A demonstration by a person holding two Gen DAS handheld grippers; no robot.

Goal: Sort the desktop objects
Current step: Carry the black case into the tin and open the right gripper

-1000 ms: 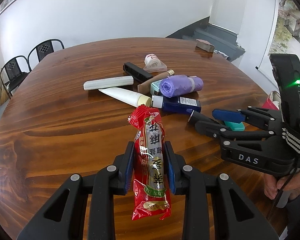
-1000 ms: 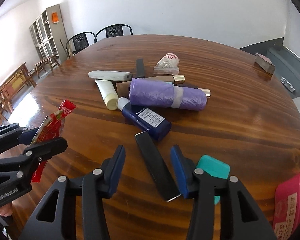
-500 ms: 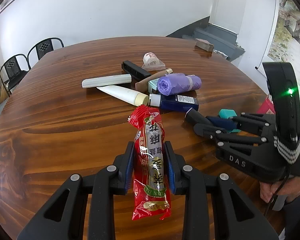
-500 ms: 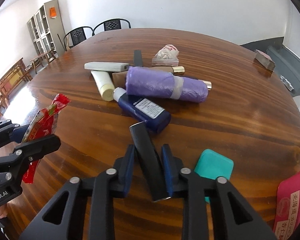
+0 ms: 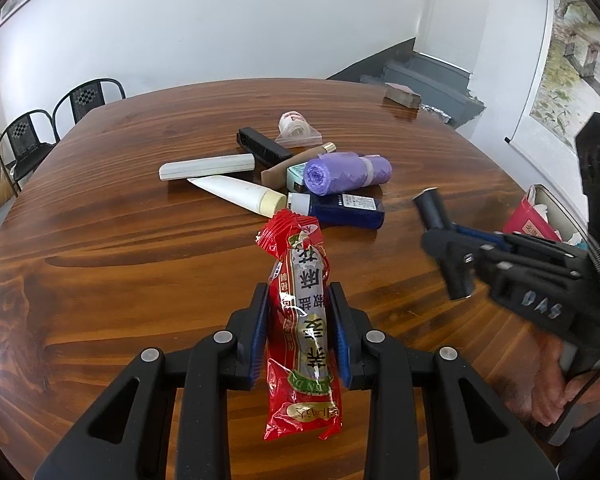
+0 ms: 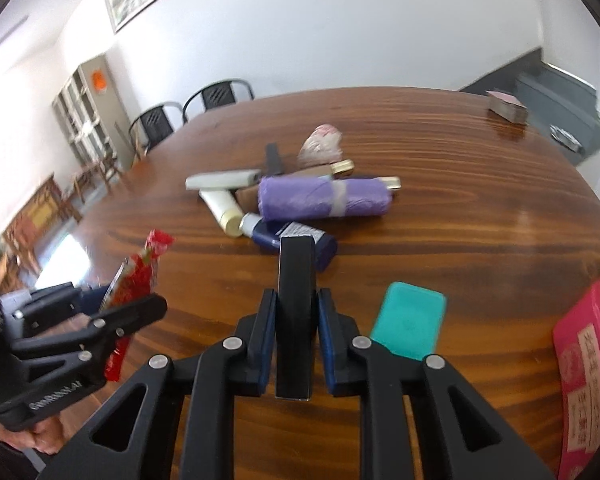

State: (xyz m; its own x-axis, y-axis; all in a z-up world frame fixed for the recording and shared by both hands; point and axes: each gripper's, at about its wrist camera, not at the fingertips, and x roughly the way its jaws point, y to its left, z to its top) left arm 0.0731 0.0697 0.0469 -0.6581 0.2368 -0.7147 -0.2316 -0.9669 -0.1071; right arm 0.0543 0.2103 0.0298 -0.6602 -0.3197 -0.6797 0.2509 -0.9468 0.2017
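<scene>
Right now both hands are full. The left hand-held gripper (image 5: 299, 326) is clamped on a red snack packet (image 5: 302, 320), held clear above the table (image 5: 100, 240); the right hand-held gripper (image 6: 296, 330) pinches a black bar (image 6: 296, 312) at its lower half, lifted off the wood. The risk, as I judge it, sits with the bar — it is smooth and long, gripped off-centre, so a quick swing could let it pivot or slide out onto the teal case (image 6: 410, 322) just beside it. The packet is soft — it may crumple and sag loose.
</scene>
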